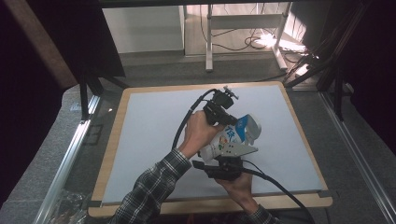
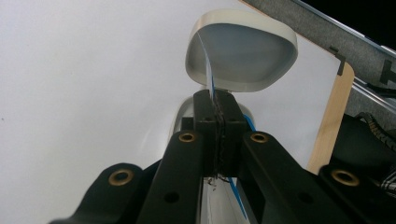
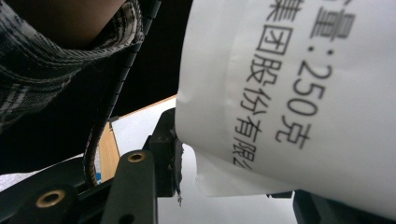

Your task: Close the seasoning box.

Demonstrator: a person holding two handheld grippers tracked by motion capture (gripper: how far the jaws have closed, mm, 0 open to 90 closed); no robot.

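at the left of the high view a forearm in a dark plaid sleeve reaches up across the white sheet covering the wooden table. its hand grips the left gripper, a black two-jaw tool with a cable looping off its back, set over the middle of the table. in the left gripper view its jaws are pressed together, pinching a thin blue-edged flap of the white plastic pouch with blue and green print; beyond the jaws the pouch's pale grey rounded end stands up above the white sheet. the pouch is held in the air just above the table's centre, slanted, between the two grippers, its blue and white end pointing to the right. just below it the other hand holds the right gripper, also black, its grey three-cornered plate touching the pouch's lower side. in the right gripper view the jaws stand partly apart with the white printed wall of the pouch between them; the left jaw's pad touches its edge, and whether the far jaw presses on it cannot be told
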